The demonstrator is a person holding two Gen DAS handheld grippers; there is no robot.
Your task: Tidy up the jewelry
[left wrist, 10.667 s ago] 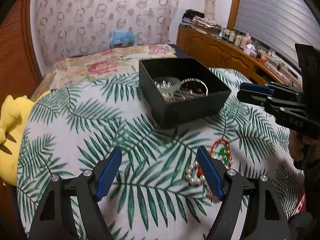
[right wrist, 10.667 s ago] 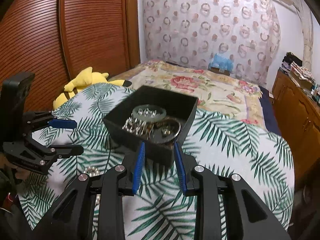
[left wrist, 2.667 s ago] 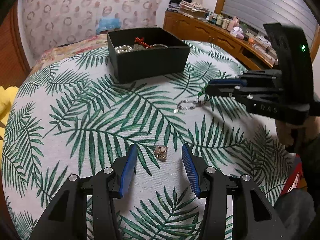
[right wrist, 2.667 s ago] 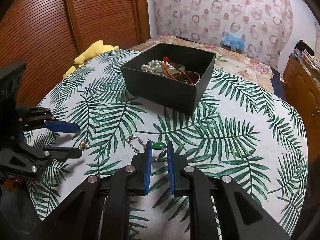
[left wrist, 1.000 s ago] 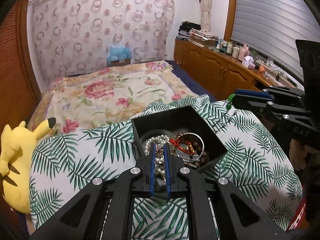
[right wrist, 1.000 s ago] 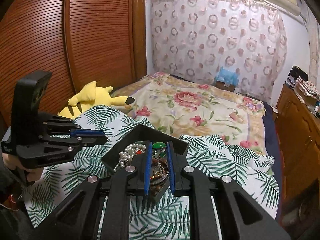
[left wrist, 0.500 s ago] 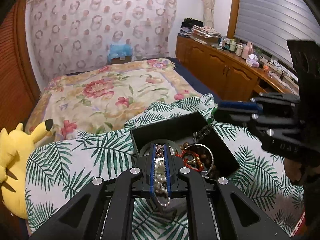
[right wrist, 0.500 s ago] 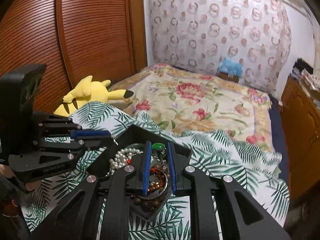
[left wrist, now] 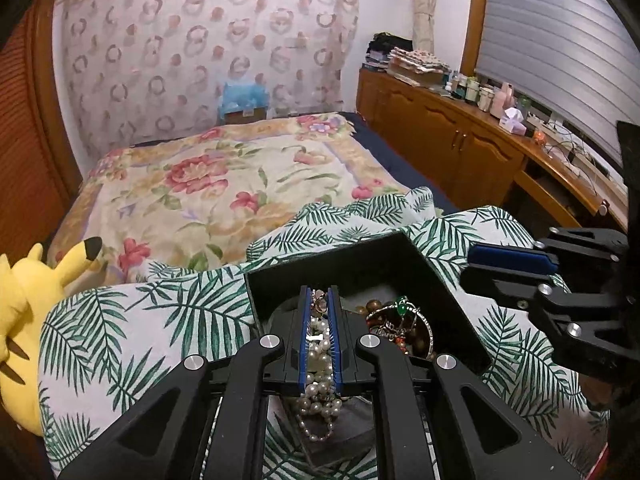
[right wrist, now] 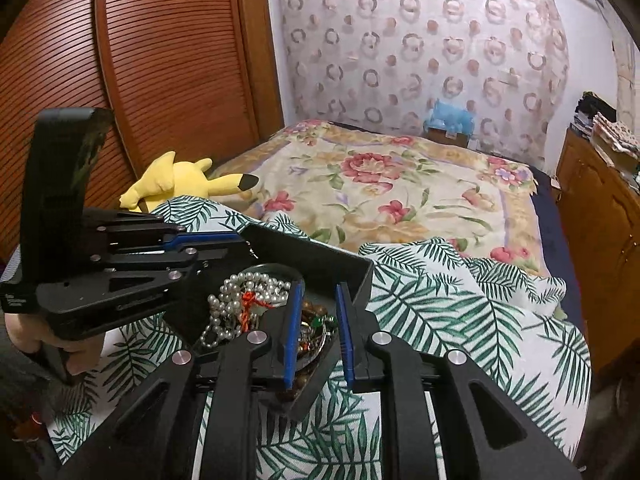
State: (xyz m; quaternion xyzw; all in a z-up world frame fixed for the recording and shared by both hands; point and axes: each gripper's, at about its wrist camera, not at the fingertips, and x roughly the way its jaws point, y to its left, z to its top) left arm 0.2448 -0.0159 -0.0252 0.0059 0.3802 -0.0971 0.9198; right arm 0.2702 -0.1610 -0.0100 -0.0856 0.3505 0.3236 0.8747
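A black box [left wrist: 352, 256] [right wrist: 320, 258] sits on a palm-leaf cloth and holds pearls [right wrist: 236, 292], a red cord, brown beads and a green-stone chain [left wrist: 402, 307]. My left gripper [left wrist: 319, 294] hangs over the box, shut on a small brooch [left wrist: 319, 305] between its blue pads. It also shows in the right wrist view [right wrist: 224, 246]. My right gripper [right wrist: 318, 292] is open above the box's near corner, with the green-stone chain [right wrist: 318, 322] lying in the box below it. It also shows in the left wrist view [left wrist: 508, 266].
The palm-leaf cloth [left wrist: 160, 320] covers the table. Beyond it lies a floral bedspread [left wrist: 224, 184]. A yellow plush toy [left wrist: 20, 312] lies at the left. Wooden cabinets [left wrist: 460, 148] with bottles run along the right wall.
My right gripper has opened and the green-stone chain now lies in the box. My left gripper stays shut on the brooch and has moved closer over the box.
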